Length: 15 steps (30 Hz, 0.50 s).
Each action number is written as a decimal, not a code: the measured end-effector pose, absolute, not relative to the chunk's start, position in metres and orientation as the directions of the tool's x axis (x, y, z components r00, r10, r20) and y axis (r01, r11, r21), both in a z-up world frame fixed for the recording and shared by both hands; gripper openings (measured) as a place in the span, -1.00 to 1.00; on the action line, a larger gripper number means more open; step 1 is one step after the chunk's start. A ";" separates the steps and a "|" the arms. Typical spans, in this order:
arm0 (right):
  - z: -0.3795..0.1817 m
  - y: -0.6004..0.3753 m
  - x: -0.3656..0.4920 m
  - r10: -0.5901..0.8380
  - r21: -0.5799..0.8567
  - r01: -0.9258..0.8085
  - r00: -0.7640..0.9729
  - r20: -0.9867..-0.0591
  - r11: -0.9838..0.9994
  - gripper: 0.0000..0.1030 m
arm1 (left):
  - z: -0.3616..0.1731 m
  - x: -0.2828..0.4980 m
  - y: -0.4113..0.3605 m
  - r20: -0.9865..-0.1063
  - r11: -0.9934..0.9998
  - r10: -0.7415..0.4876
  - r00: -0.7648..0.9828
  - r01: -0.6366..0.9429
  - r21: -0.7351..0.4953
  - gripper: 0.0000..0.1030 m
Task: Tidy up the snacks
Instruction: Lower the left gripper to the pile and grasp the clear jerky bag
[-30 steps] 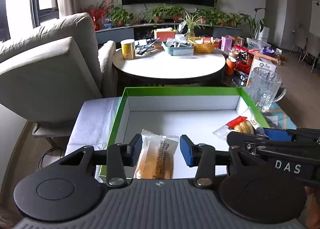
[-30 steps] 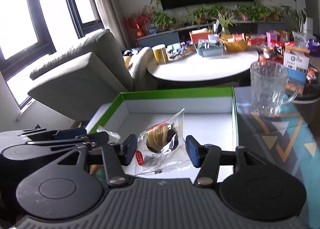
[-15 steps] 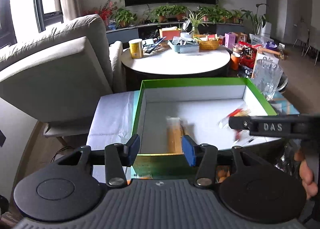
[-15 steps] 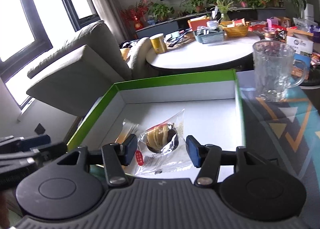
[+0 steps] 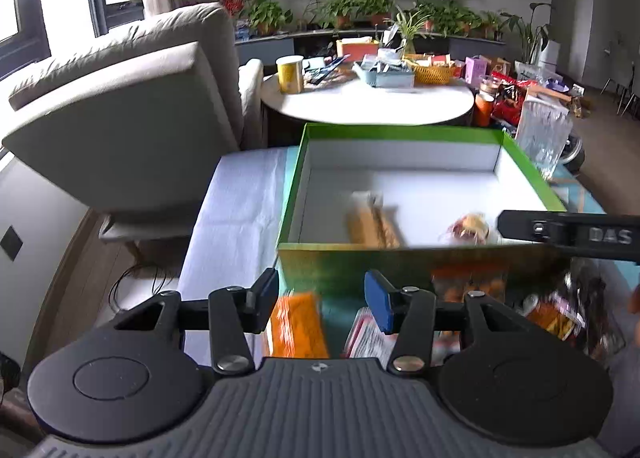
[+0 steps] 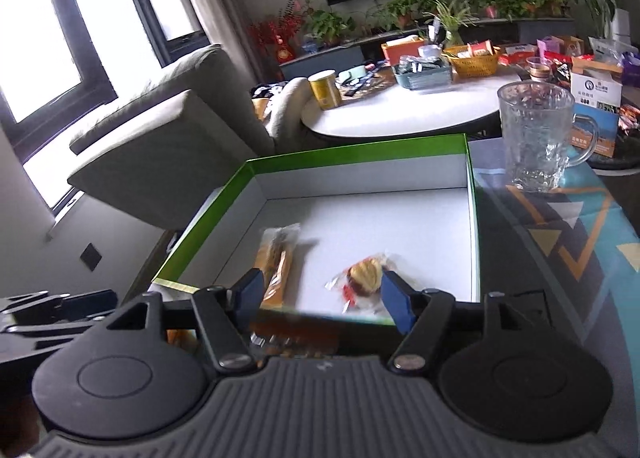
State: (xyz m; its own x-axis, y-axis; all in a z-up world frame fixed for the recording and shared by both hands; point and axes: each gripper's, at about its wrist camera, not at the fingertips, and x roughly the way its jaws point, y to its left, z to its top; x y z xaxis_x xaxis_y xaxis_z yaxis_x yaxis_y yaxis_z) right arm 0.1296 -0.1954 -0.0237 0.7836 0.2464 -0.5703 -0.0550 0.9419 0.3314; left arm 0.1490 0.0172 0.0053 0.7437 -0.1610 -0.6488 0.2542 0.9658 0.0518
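The green box [image 6: 360, 155] sits on the counter [image 6: 560, 258] and holds two wrapped snacks on its white floor: a long bread packet [image 6: 276, 262] toward the left and a round pastry packet [image 6: 366, 278] to its right, the two lying apart. The left tool [image 5: 320, 292] hovers outside the box's near wall, jaws apart and empty, above an orange packet [image 5: 298, 324] and a pink-and-white packet [image 5: 366, 338] — both blurred. The right tool [image 6: 322, 296] is at the near rim, jaws set wide, gripping nothing; whether its right pad touches the pastry packet cannot be told. A glass mug [image 6: 538, 133] stands just beside the box's far right corner.
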 end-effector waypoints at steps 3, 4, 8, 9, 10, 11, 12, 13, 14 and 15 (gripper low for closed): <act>-0.021 -0.188 0.112 0.270 0.312 -0.101 0.780 -0.565 0.945 0.04 | 0.003 0.135 0.027 -0.657 0.969 -0.157 0.738 0.242 0.040 -0.10; -0.021 -0.186 0.107 0.279 0.307 -0.117 0.777 -0.564 0.945 0.04 | 0.001 0.130 0.030 -0.663 0.970 -0.158 0.732 0.241 0.034 -0.09; -0.027 -0.173 0.089 0.303 0.276 -0.168 0.758 -0.578 0.946 0.04 | -0.007 0.107 0.041 -0.692 0.971 -0.157 0.704 0.239 0.023 -0.07; -0.029 -0.171 0.086 0.304 0.271 -0.173 0.754 -0.583 0.947 0.04 | -0.010 0.101 0.042 -0.701 0.970 -0.160 0.695 0.242 0.019 -0.07; -0.031 -0.168 0.082 0.310 0.271 -0.179 0.747 -0.588 0.946 0.04 | -0.013 0.095 0.043 -0.711 0.968 -0.165 0.684 0.250 0.016 -0.07; -0.032 -0.168 0.079 0.317 0.278 -0.182 0.741 -0.592 0.943 0.04 | -0.016 0.088 0.044 -0.719 0.965 -0.172 0.673 0.261 0.014 -0.07; -0.034 -0.167 0.076 0.326 0.287 -0.184 0.735 -0.595 0.940 0.04 | -0.019 0.081 0.044 -0.726 0.962 -0.178 0.664 0.272 0.013 -0.07; -0.034 -0.165 0.072 0.332 0.294 -0.186 0.730 -0.597 0.937 0.04 | -0.022 0.073 0.045 -0.733 0.959 -0.185 0.654 0.284 0.012 -0.07; -0.035 -0.164 0.069 0.334 0.293 -0.189 0.728 -0.599 0.937 0.04 | -0.024 0.068 0.044 -0.738 0.956 -0.191 0.647 0.292 0.007 -0.07; -0.034 -0.162 0.066 0.331 0.288 -0.190 0.728 -0.601 0.939 0.04 | -0.028 0.061 0.044 -0.746 0.954 -0.201 0.635 0.298 -0.003 -0.06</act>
